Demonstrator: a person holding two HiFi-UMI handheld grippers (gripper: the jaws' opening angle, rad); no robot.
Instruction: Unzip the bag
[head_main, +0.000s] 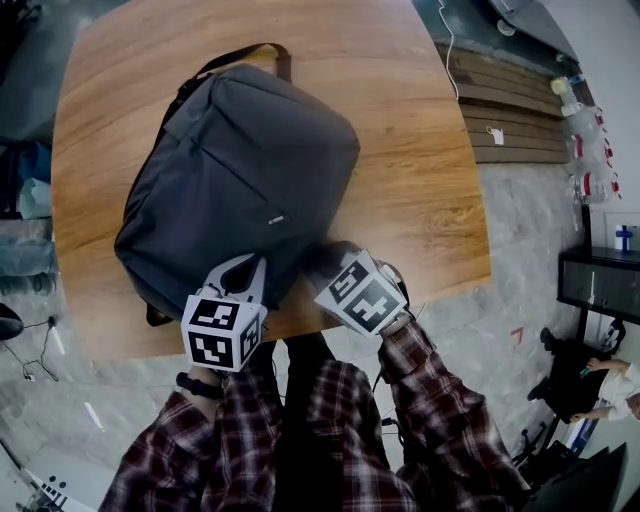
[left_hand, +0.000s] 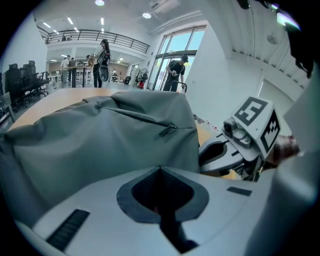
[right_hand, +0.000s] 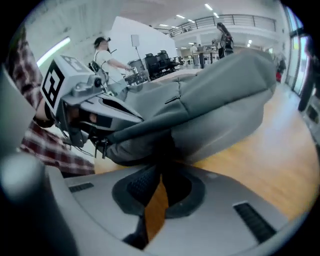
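Two pinches on soft, rounded grey fabric bag (head_main: 240, 170) — left claw (left_hand: 160, 168), right claw (right_hand: 161, 174).

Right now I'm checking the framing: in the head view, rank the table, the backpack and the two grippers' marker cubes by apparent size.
1. table
2. backpack
3. left marker cube and right marker cube: they look about alike, and both sit nearest the camera, so I won't rank them.
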